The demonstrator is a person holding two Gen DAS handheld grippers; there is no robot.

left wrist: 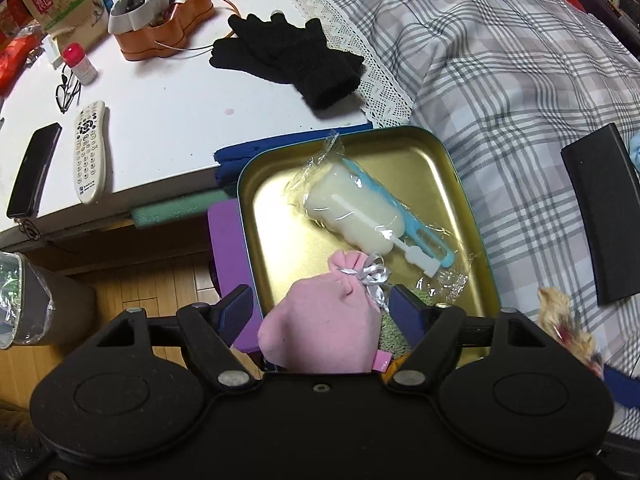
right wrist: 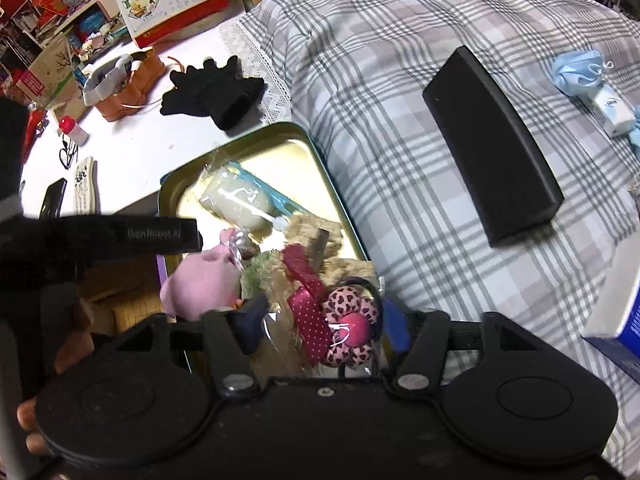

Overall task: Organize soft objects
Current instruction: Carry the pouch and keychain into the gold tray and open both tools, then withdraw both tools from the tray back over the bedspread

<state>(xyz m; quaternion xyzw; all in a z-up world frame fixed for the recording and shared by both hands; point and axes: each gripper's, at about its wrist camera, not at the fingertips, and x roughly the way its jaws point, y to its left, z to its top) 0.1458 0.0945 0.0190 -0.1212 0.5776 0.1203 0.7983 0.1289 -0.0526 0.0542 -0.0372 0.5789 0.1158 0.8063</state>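
Left wrist view, pink pouch (left wrist: pixel 320 328) between left tool (left wrist: pixel 322 312) fingers, seemingly ungripped, over tin (left wrist: pixel 448 168)

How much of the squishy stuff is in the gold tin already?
Done: the wrapped sponge brush lies in the gold tin. In hand: the left claw is around the pink pouch at the tin's near edge; the right claw is around a flower toy. Left: black gloves on the table, blue mask on the bed.
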